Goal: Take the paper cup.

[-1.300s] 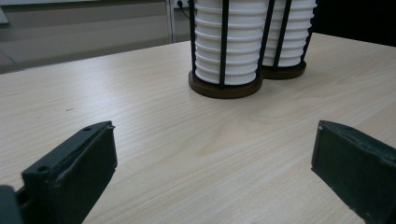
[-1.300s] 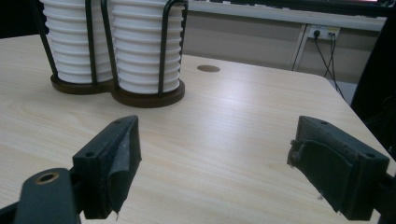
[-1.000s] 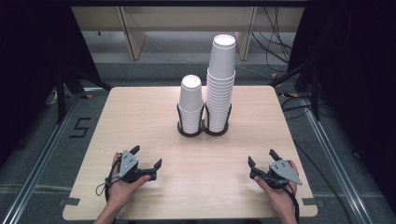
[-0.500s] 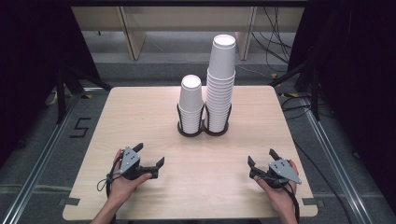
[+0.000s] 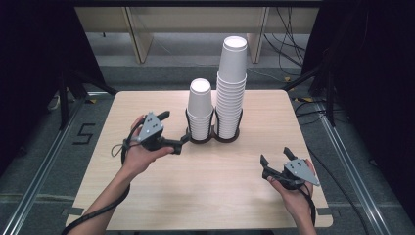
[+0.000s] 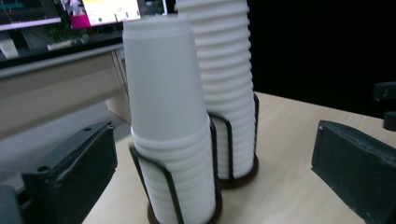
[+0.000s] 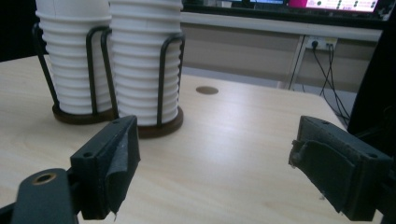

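White paper cups stand in two stacks, short stack and tall stack, inside a black wire holder near the far edge of the table, at its middle. Left gripper is open, its jaws either side of the short stack. Right gripper is open and empty near the right near corner. Cups look light, thin and easy to crush; I would take the top cup by its upper wall, gently.

High view overhead, gripper views near cup stacks
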Available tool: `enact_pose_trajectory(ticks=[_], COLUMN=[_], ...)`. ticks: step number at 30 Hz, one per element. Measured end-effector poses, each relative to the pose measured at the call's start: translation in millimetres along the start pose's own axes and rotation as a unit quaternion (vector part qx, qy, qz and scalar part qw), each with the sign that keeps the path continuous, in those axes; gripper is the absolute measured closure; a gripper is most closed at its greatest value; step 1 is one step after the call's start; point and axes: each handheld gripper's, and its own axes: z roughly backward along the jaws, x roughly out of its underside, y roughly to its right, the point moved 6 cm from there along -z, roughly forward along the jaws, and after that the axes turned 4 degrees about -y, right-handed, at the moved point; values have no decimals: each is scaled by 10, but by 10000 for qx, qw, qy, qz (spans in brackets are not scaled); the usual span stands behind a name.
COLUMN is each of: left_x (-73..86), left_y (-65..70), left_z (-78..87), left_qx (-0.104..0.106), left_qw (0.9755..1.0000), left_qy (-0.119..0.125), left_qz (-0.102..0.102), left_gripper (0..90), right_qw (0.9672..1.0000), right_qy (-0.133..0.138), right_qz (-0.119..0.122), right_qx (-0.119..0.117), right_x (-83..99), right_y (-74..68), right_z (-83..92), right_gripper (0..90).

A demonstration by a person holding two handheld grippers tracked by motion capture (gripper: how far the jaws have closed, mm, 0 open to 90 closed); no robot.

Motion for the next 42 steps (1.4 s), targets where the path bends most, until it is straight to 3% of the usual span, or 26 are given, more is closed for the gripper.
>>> enact_pose_trajectory(ticks=[1, 2, 3, 4, 11, 12, 13, 16, 18, 19, 21, 23, 31, 36, 42], left_x=[-74, -139, -200, -313, -630, -630, -665, -756, -808, -832, -878, -931, -943, -920, -919], left_y=[-15, -22, -28, -37, -49, -49, -45, -40, -28, -19, -2, 17, 19, 30, 30], left_z=[-52, -106, -160, -265, -586, -586, -631, -752, -825, -856, -918, -1007, -1208, -1297, -1349], left_qx=[20, 59, 91, 149, 321, 321, 344, 385, 393, 404, 411, 446, 524, 554, 567], left_qw=[10000, 10000, 9999, 9997, 9983, 9983, 9982, 9977, 9976, 9974, 9970, 9965, 9955, 9946, 9949], left_qy=[-1, -25, -56, -104, -242, -242, -266, -340, -370, -399, -432, -494, -694, -809, -805], left_qz=[-41, -61, -103, -165, -430, -430, -424, -431, -441, -454, -487, -498, -383, -327, -205], left_gripper=[0, 0, 0, 0, 0, 0, 0, 0, 0, 0, 0, 0, 0, 8, 34], right_qw=[9999, 10000, 9998, 9996, 9982, 9979, 9979, 9969, 9968, 9967, 9967, 9963, 9960, 9956, 9956], right_qy=[42, 28, 141, 232, 540, 575, 575, 642, 639, 617, 593, 581, 378, 217, 160], right_qz=[116, -2, 114, 134, 162, 240, 240, 327, 312, 335, 357, 460, 512, 469, 449], right_qx=[44, -26, -40, -53, -187, -202, -202, -315, -357, -408, -415, -431, -624, -783, -807], right_x=[-67, -129, -215, -383, -1079, -1197, -1197, -1661, -1765, -1963, -2052, -2296, -2636, -2683, -2688], right_y=[19, -2, 9, 3, -29, -34, -34, -80, -97, -122, -138, -180, -317, -415, -477], right_z=[-5, -9, -26, -49, -156, -182, -182, -323, -368, -452, -494, -615, -908, -1063, -1172], right_gripper=[153, 153, 153, 153, 149, 149, 149, 148, 148, 148, 148, 148, 148, 149, 151])
